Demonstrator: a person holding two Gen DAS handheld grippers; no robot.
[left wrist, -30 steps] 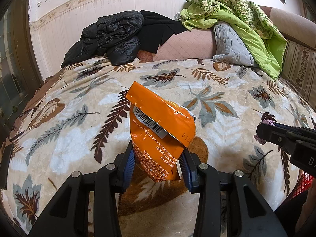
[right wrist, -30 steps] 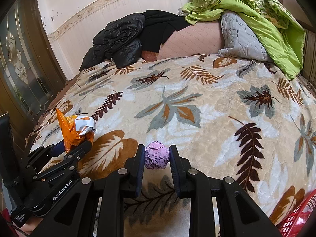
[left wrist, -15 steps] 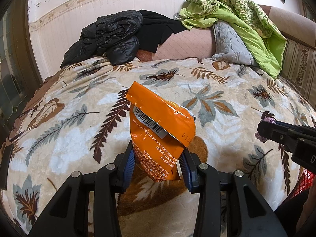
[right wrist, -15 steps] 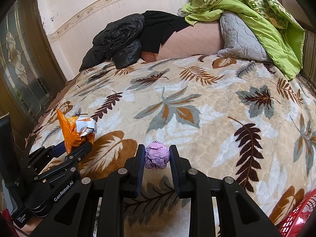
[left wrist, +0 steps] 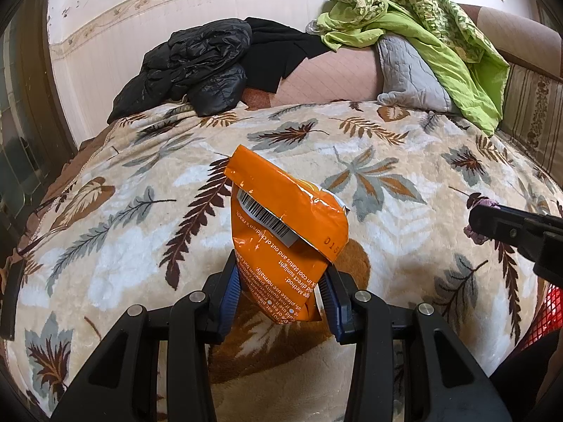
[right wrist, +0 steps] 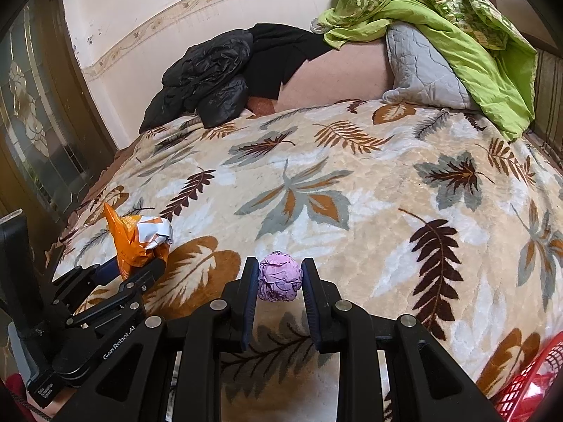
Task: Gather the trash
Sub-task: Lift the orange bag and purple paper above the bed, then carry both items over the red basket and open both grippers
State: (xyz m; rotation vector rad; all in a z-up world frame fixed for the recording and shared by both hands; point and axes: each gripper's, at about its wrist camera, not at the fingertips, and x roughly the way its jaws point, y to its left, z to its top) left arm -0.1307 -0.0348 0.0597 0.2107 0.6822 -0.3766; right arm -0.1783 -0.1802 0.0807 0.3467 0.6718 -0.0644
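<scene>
An orange snack wrapper (left wrist: 285,242) with a barcode stands up between the blue pads of my left gripper (left wrist: 279,288), which is shut on its lower end, above the leaf-patterned blanket (left wrist: 116,211). My right gripper (right wrist: 279,281) is shut on a crumpled purple paper ball (right wrist: 279,276). In the right wrist view the left gripper (right wrist: 135,267) sits at the lower left with the orange wrapper (right wrist: 132,242) in it. In the left wrist view the right gripper (left wrist: 473,219) reaches in from the right edge, the purple ball (left wrist: 484,205) peeking out behind its tip.
A red mesh basket (right wrist: 527,383) shows at the lower right corner. At the far end of the bed lie a black jacket (left wrist: 197,66), a grey pillow (left wrist: 411,74) and a green quilt (left wrist: 436,35). A glass-panelled door (right wrist: 31,130) stands on the left.
</scene>
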